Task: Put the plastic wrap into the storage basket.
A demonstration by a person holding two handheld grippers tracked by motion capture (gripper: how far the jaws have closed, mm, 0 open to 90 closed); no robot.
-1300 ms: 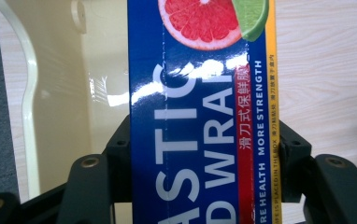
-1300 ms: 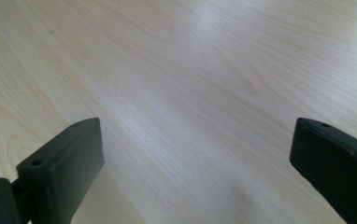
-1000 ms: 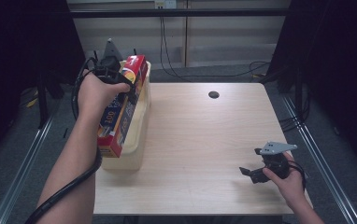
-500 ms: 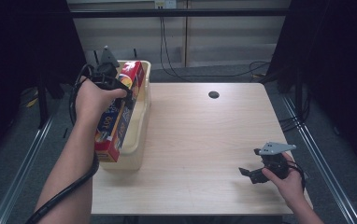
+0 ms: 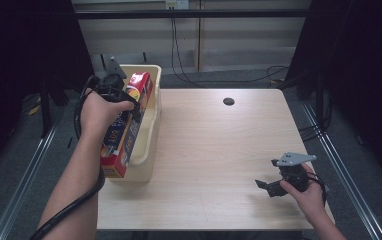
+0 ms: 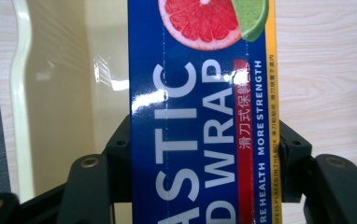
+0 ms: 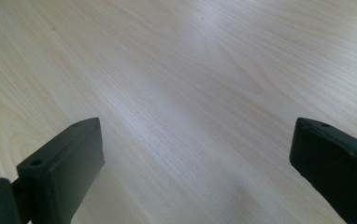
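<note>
High view: your left gripper (image 5: 129,102) clamps the plastic wrap box (image 5: 127,125), slanted inside the cream bin (image 5: 146,145) at the table (image 5: 214,150) edge. Left gripper view: jaws squeeze the box's sides above the bin. Right gripper view: your right gripper (image 7: 195,163) gapes wide, holding nothing, over bare table.

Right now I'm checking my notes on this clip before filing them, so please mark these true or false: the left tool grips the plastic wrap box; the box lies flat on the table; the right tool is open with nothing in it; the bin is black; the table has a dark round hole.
1. The left tool grips the plastic wrap box. True.
2. The box lies flat on the table. False: it slants over the bin, one end past the near rim.
3. The right tool is open with nothing in it. True.
4. The bin is black. False: it is cream.
5. The table has a dark round hole. True.
</note>
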